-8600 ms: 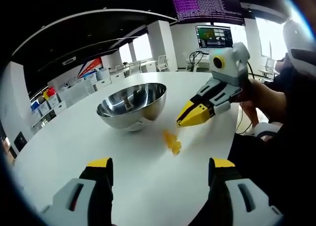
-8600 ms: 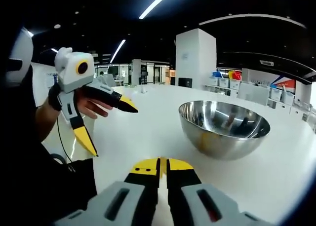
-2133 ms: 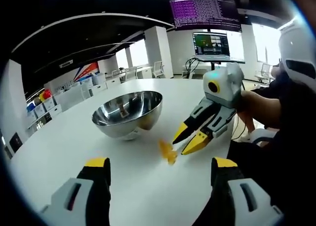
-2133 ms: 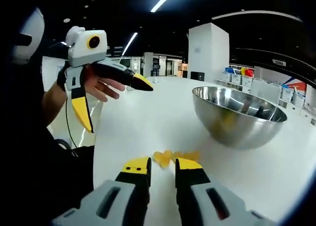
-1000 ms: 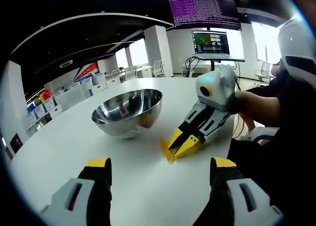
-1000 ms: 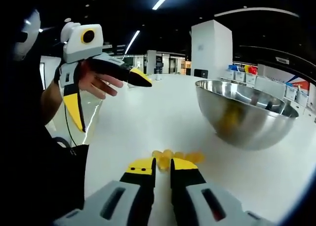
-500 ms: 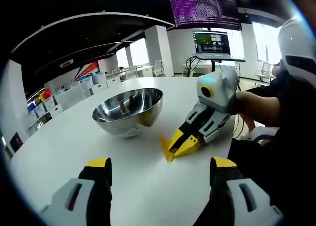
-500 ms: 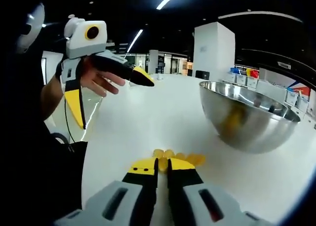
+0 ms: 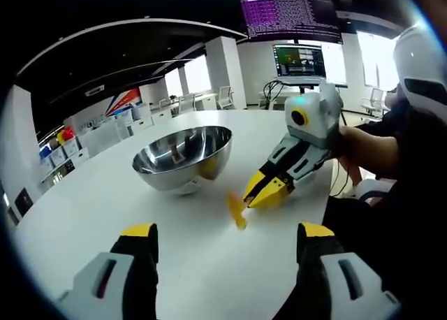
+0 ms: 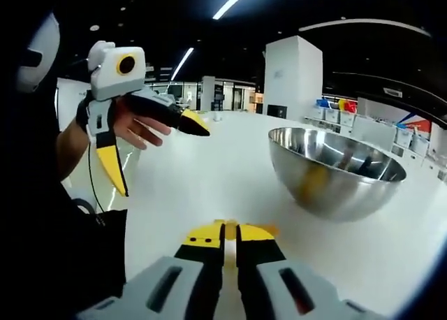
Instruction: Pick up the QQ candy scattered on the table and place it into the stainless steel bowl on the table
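From the left gripper view, I record the stainless steel bowl (image 9: 183,156) standing upright on the table (image 9: 84,215), well in from its near edge. The QQ candy (image 9: 237,209) lies on the table to the right of the bowl and nearer to me, apart from the bowl's wall. The right gripper (image 9: 266,191) sits just to the right of that candy, its tips at the candy's far end; I cannot tell whether they touch. My left gripper (image 9: 220,236) hangs over the table's near edge, well short of the candy. In the right gripper view, the bowl (image 10: 336,170) stands ahead and to the right of the right gripper (image 10: 228,231), the left gripper (image 10: 157,149) off to the left above the table's edge.
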A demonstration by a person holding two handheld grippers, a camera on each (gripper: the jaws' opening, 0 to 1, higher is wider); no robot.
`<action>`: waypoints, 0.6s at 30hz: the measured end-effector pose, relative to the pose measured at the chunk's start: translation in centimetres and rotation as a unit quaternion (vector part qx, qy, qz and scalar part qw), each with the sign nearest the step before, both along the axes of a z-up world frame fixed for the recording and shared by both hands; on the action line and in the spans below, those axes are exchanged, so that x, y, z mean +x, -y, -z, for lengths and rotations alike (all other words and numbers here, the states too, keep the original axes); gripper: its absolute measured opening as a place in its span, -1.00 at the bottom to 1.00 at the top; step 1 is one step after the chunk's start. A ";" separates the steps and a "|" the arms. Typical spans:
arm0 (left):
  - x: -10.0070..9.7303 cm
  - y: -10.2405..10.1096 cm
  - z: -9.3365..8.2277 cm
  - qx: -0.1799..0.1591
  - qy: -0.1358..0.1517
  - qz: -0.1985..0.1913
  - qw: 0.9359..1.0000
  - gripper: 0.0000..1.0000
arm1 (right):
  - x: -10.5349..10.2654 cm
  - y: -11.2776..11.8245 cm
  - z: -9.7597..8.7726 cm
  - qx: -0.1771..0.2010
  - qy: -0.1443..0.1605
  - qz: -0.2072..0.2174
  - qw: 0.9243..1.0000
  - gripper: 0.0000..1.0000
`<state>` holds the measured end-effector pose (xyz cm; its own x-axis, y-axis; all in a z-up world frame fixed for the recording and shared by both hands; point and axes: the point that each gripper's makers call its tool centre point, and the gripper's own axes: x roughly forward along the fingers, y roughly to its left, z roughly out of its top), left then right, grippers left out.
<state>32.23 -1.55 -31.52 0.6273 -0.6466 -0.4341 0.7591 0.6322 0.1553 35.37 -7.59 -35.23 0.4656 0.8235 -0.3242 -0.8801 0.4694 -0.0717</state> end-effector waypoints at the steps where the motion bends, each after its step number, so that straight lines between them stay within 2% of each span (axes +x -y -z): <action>1: 0.0 0.0 0.0 0.001 0.000 0.000 1.000 0.62 | -0.1 0.1 -0.4 0.004 0.002 0.000 1.000 -0.90; 10: -0.1 0.1 -0.2 0.001 0.002 0.001 1.000 0.62 | 0.4 1.2 -5.0 0.036 0.039 0.015 0.998 -0.90; 16: -0.2 0.2 -0.3 0.001 0.004 0.001 1.000 0.62 | 2.1 2.2 -8.4 0.046 0.078 0.042 0.995 -0.90; 18: -0.2 0.2 -0.3 0.001 0.004 0.001 1.000 0.62 | 2.5 2.4 -9.0 0.051 0.082 0.046 0.994 -0.90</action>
<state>32.02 -1.76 -31.18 0.6288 -0.6471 -0.4311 0.7595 0.6300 0.1622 37.84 -9.96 -26.21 0.5800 0.7996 -0.1553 -0.8136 0.5592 -0.1594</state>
